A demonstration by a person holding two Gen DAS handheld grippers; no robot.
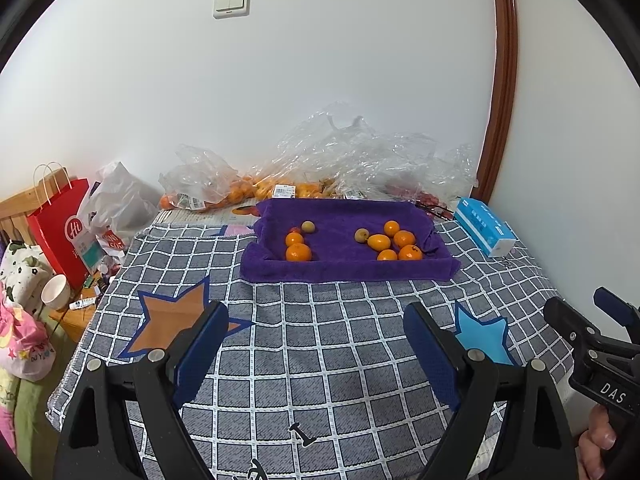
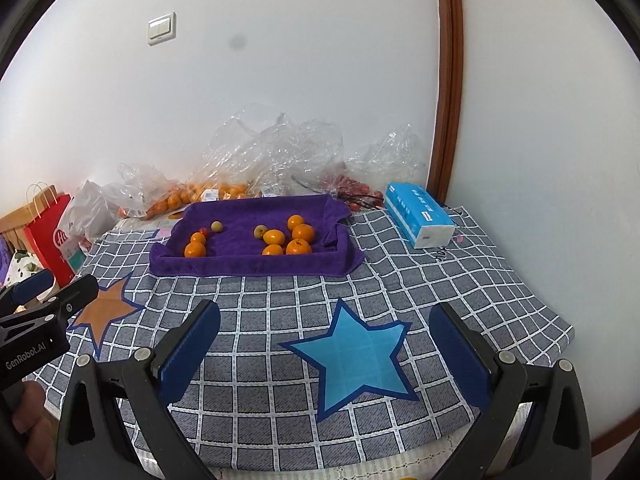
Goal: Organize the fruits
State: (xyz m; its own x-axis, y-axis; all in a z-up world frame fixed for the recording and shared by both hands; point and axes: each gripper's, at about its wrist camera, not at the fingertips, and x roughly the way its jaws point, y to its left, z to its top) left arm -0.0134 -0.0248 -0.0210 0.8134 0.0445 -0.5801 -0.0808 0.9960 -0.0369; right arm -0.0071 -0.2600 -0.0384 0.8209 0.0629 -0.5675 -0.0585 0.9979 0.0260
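On the worktop, a purple towel-lined tray (image 1: 348, 248) sits toward the far edge, just in front of the clear plastic bags (image 1: 360, 160) heaped against the wall. The fruit lies in it in two clusters. Toward the tray's left end are two oranges (image 1: 298, 252), a small red fruit and a greenish-brown one (image 1: 307, 226). Toward its right end are five oranges (image 1: 400, 242) with another greenish-brown fruit (image 1: 361, 235) touching their left side. More oranges remain inside a bag (image 1: 240, 190) behind the tray's far left corner, and red fruit shows in a bag behind the far right corner, beside a blue tissue pack (image 1: 484, 226) at the worktop's right edge.

The kinds are mixed within each cluster, so the sorting does not look settled. Whether more fruit is due out of the bags, or the loading is over and only regrouping is left, these views cannot decide. Any pick from the tray calls for a reach across the bare checked cloth (image 2: 280, 320) and a careful close on one round fruit without nudging its touching neighbours, which I judge would roll easily on the towel.

Left tool (image 1: 316, 340): fingers spread wide, nothing between them, hanging above the near part of the cloth. Right tool (image 2: 324, 340): likewise spread wide and empty, over the blue star (image 2: 352, 356) near the front edge
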